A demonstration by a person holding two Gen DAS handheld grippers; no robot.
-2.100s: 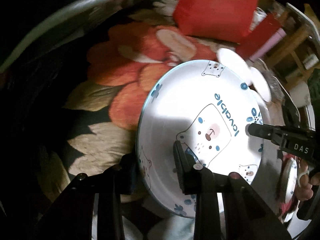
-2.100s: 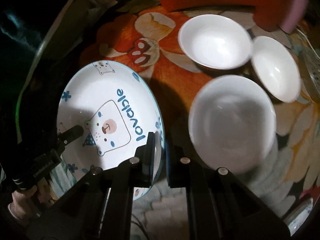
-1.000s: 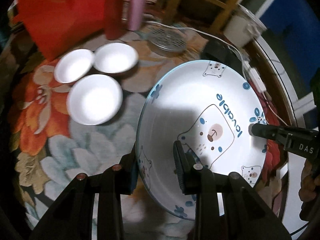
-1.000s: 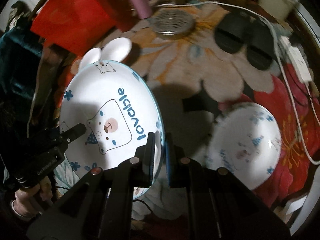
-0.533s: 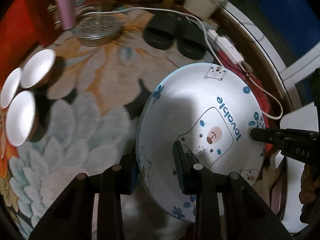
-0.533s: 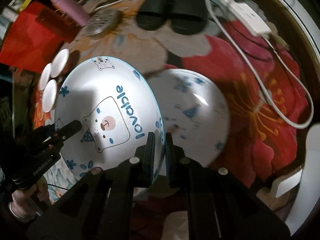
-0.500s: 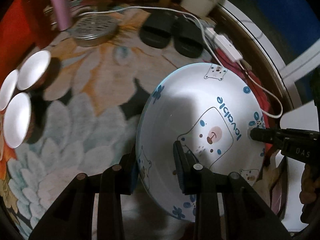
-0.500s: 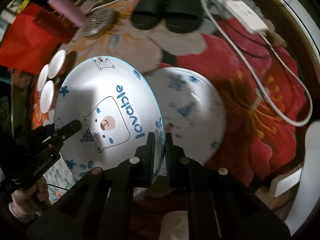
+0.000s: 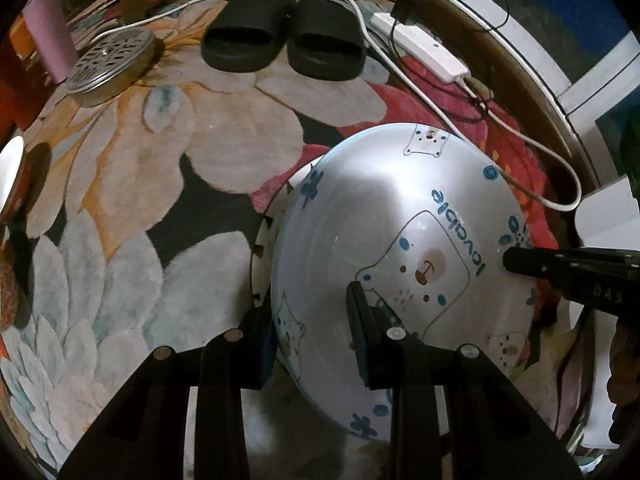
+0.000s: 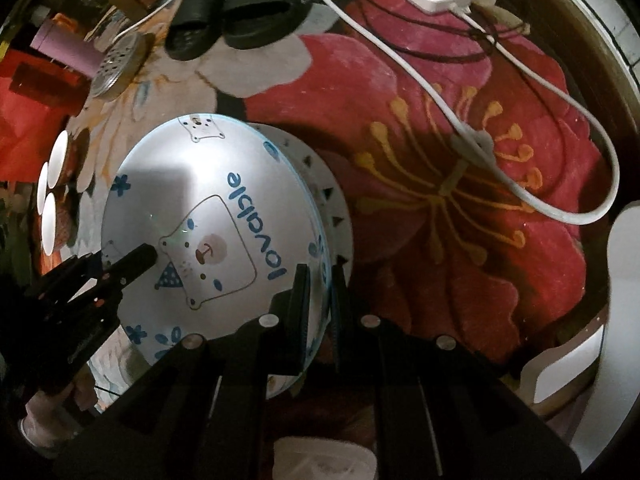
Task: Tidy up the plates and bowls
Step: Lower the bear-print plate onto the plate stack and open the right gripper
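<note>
A white bear plate (image 9: 400, 216) printed "lovable" hangs tilted above the floral carpet, held by both grippers at opposite rims. My left gripper (image 9: 312, 332) is shut on its near rim, one finger under it and one on its face. My right gripper (image 10: 320, 300) is shut tight on the opposite rim, and it also shows as the right gripper (image 9: 560, 270) at the plate's far side. The left gripper (image 10: 100, 280) appears in the right wrist view. A second patterned plate (image 10: 334, 200) lies on the carpet right below, mostly hidden; only its rim (image 9: 264, 240) shows.
Three small white bowls (image 10: 50, 200) sit at the left. Black slippers (image 9: 280, 44), a white power strip (image 9: 420, 48) with its looping cable, a metal perforated lid (image 9: 110, 60) and a pink cup (image 9: 50, 36) lie beyond. A white object (image 10: 624, 280) stands at the right.
Both grippers have carried the bear plate away from the bowls and lower, over the second plate, which is now mostly covered. Both grips are unchanged.
</note>
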